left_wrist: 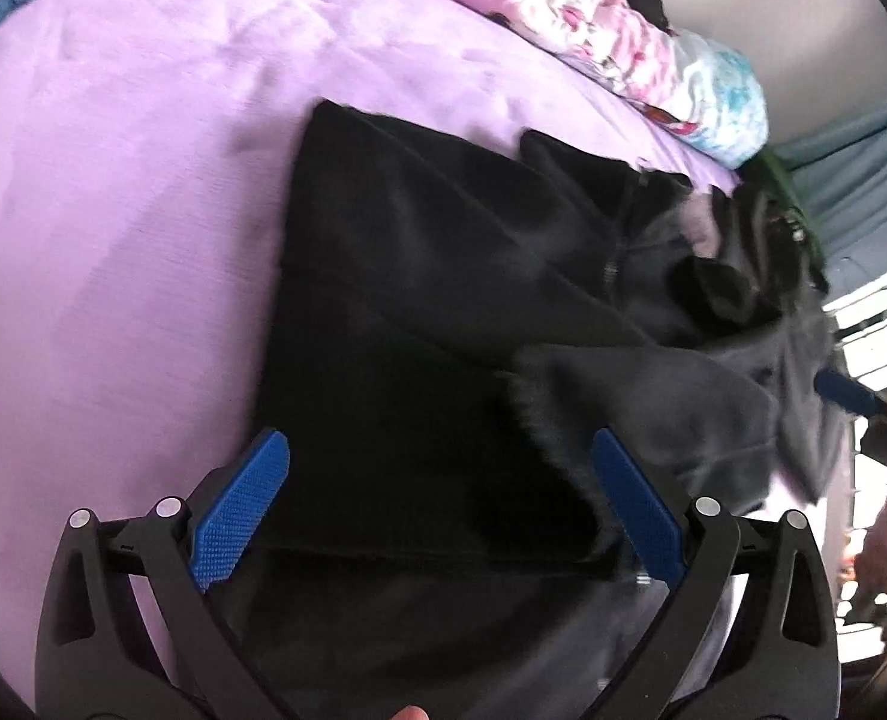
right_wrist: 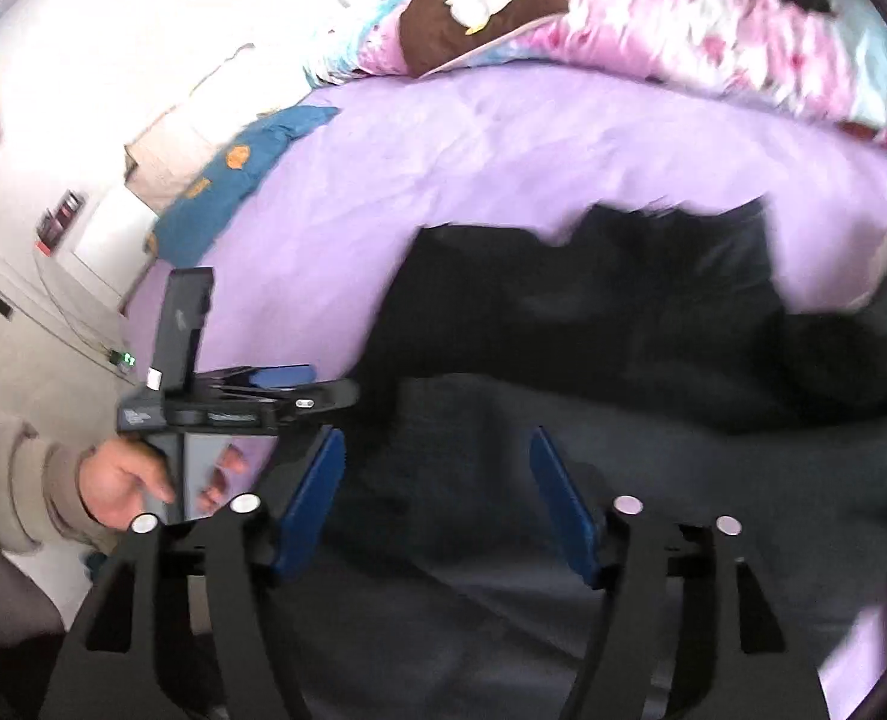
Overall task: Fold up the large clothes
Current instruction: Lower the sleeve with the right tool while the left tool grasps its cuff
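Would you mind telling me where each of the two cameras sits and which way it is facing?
Left wrist: on the left gripper, angled down at the dark garment on the purple bedspread; its open blue fingers show.
Right wrist: on the right gripper, angled down across the garment; its open fingers, plus the person's hand holding the left gripper, show.
Shared: garment, bedspread, floral quilt.

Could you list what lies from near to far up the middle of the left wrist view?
left gripper → black garment → purple bedsheet → floral quilt.
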